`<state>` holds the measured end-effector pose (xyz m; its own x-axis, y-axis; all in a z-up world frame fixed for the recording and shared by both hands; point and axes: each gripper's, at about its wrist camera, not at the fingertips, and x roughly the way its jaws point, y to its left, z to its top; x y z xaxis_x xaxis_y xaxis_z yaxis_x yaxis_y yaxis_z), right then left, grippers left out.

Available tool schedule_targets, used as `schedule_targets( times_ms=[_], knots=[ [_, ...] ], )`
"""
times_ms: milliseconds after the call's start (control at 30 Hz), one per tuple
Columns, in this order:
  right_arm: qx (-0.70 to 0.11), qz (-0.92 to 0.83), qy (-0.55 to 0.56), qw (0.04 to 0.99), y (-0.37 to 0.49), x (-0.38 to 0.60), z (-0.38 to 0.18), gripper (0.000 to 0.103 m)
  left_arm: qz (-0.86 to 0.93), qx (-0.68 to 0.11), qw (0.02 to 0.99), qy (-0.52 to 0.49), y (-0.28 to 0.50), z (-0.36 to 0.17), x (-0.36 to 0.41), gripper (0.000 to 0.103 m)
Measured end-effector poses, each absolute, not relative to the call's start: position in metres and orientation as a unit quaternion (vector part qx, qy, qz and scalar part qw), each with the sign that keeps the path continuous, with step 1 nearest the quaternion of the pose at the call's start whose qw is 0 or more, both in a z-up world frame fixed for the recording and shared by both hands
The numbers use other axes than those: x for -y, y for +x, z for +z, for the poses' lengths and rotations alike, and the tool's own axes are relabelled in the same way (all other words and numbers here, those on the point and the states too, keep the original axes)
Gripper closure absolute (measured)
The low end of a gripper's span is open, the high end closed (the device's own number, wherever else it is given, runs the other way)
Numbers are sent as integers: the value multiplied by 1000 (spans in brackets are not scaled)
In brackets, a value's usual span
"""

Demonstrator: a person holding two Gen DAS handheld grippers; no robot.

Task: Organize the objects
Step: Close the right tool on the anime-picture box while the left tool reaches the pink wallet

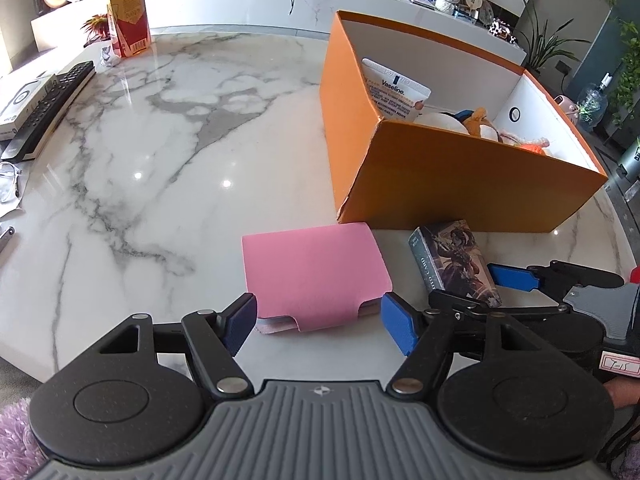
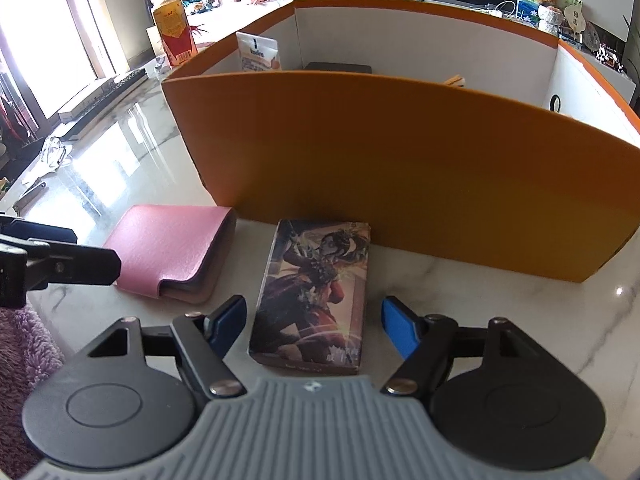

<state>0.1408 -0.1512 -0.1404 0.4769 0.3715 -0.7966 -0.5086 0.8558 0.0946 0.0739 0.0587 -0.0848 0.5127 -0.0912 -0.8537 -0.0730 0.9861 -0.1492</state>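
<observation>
A pink leather wallet (image 1: 316,276) lies flat on the marble table (image 1: 160,160), just in front of an orange box (image 1: 460,168). My left gripper (image 1: 320,318) straddles the wallet's near end; its blue pads stand a little off both sides, open. To the wallet's right lies a card box (image 2: 316,292) printed with a warrior figure. My right gripper (image 2: 314,322) is open around that card box's near end, with gaps on both sides. The orange box (image 2: 400,160) holds a Vaseline tube (image 1: 394,92) and soft toys (image 1: 480,124).
A black remote control (image 1: 48,112) and a white box lie at the table's left edge. A yellow and red carton (image 1: 128,20) stands at the far left. Glasses (image 1: 8,184) rest near the left rim. Purple fluffy fabric (image 1: 16,440) is below the near table edge.
</observation>
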Motion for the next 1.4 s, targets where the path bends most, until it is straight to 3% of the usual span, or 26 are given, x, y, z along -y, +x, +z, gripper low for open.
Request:
schedule_targets(
  times_ms=[67, 433, 700, 967, 1133, 1300, 1400],
  knots=[
    [-448, 263, -71, 851, 142, 151, -142, 40, 0, -495, 864, -90, 76, -85, -61, 22],
    [-457, 257, -80, 848, 134, 157, -139, 40, 38, -518, 847, -115, 106, -98, -74, 22],
    [-483, 201, -63, 850, 136, 177, -136, 40, 26, -553, 829, -73, 106, -103, -54, 52],
    [-506, 164, -49, 845, 138, 192, -133, 41, -46, -569, 819, -49, 84, -103, -10, 55],
    [-516, 152, -44, 842, 139, 197, -131, 41, -91, -555, 827, -32, 75, -99, 10, 52],
    [-520, 142, -32, 842, 141, 202, -130, 40, -88, -518, 851, 18, 72, -84, 16, 27],
    [-518, 142, -35, 843, 142, 199, -129, 40, -75, -502, 858, 76, 78, -80, 23, 19]
  ],
)
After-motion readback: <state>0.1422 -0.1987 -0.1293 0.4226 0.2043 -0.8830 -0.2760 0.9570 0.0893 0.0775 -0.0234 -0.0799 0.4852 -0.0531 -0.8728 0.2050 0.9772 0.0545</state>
